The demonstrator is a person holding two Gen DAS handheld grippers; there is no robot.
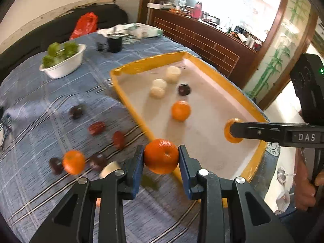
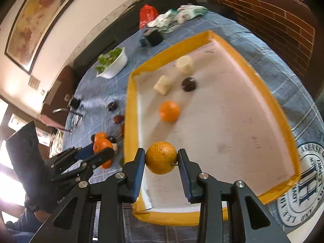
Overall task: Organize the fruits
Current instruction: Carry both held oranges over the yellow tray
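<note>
An orange (image 1: pixel 161 156) is clamped between the blue pads of the left gripper (image 1: pixel 161 156), above the near yellow rim of the tray (image 1: pixel 129 93). In the right wrist view a second, paler orange (image 2: pixel 161 158) is pinched between the pads of the right gripper (image 2: pixel 161 158), over the tray's near left corner.

In the left wrist view the right gripper is seen at about 3 o'clock from the clamped orange, reaching in from the frame's edge with its fruit at the tip. A third orange (image 1: pixel 181 110) is lying on the tray's pale floor at about 1 o'clock from the left gripper's fruit; beyond it a dark fruit (image 1: pixel 184 89) and some pale round pieces (image 1: pixel 158 88) are grouped.

Outside the tray, on the blue checked tablecloth (image 1: pixel 40 101), another orange (image 1: pixel 73 162) is found at 9 o'clock from the held one, with several dark red fruits (image 1: pixel 96 128) scattered around it. A white bowl (image 1: pixel 66 64) of green fruit is set further off at about 11 o'clock.
</note>
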